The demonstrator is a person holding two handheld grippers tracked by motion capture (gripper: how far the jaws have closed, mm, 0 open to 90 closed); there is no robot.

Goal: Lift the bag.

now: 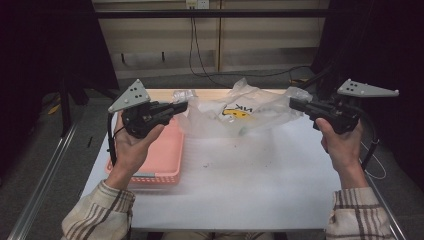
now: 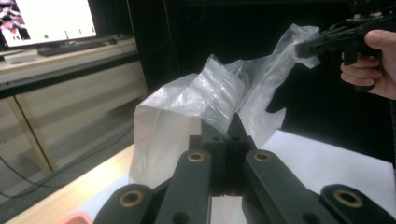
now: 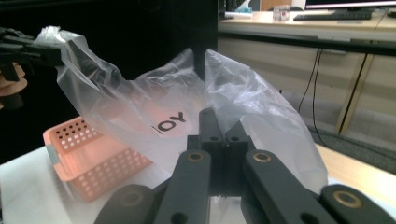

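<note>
A clear plastic bag (image 1: 240, 112) with a yellow mark and black letters hangs stretched above the far part of the white table (image 1: 240, 180). My left gripper (image 1: 184, 106) is shut on the bag's left handle and held up over the table. My right gripper (image 1: 293, 103) is shut on the right handle at about the same height. In the left gripper view the bag (image 2: 187, 107) rises from between the closed jaws, and the right gripper (image 2: 303, 46) pinches its far corner. In the right gripper view the bag (image 3: 154, 107) spreads from the closed jaws toward the left gripper (image 3: 58, 53).
A pink perforated basket (image 1: 160, 155) sits on the table's left side, under my left hand, and the basket (image 3: 88, 158) lies behind the bag in the right gripper view. Cables (image 1: 200, 55) hang behind the table. Black curtains flank both sides.
</note>
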